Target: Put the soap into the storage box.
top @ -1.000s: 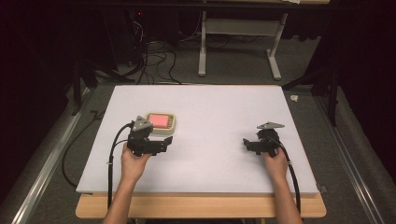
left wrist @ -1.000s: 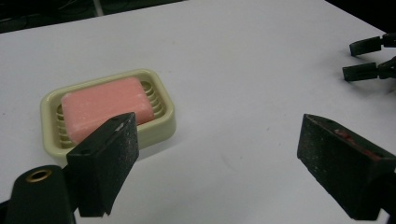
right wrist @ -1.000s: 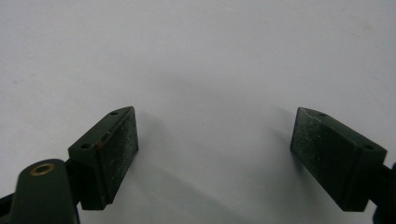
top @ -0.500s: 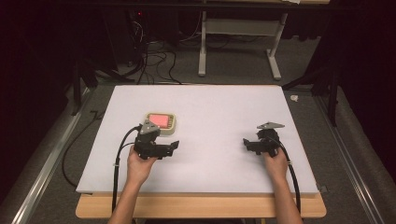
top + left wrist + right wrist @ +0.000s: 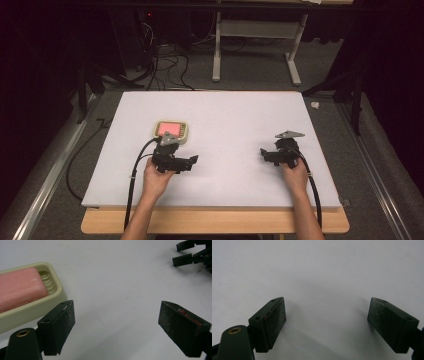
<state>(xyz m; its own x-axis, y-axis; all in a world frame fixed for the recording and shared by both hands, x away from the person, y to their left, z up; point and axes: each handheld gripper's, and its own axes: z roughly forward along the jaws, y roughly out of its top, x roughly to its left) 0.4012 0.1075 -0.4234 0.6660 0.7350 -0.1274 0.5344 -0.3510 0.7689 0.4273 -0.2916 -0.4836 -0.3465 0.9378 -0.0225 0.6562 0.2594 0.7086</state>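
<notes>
Your left gripper (image 5: pixel 192 161) rests on the white board (image 5: pixel 230 115) with its jaws spread wide and nothing between them. The soap dish (image 5: pixel 171 131), with the pink soap (image 5: pixel 169 129) lying in it, sits just beyond and beside that gripper, toward the left half of the board and well in from the far edge. In the left gripper view the dish's pale rim (image 5: pixel 53 293) lies just beside one jaw, apart from it, and outside the gap. Your right gripper (image 5: pixel 263 152) rests near the right edge of the board, jaws likewise spread and empty, well apart from the dish.

The main risk is the nearness of that jaw to the dish. If you swing the left gripper toward it without lifting first, the jaw's outer face will likely shove the dish along the smooth board, or tip its rim. If you go for the soap itself, expect it to be slick: a pinch off centre could squirt it out of the dish. The cable (image 5: pixel 135 170) trailing beside your left hand (image 5: pixel 156 181) could also drag if you turn sharply.
</notes>
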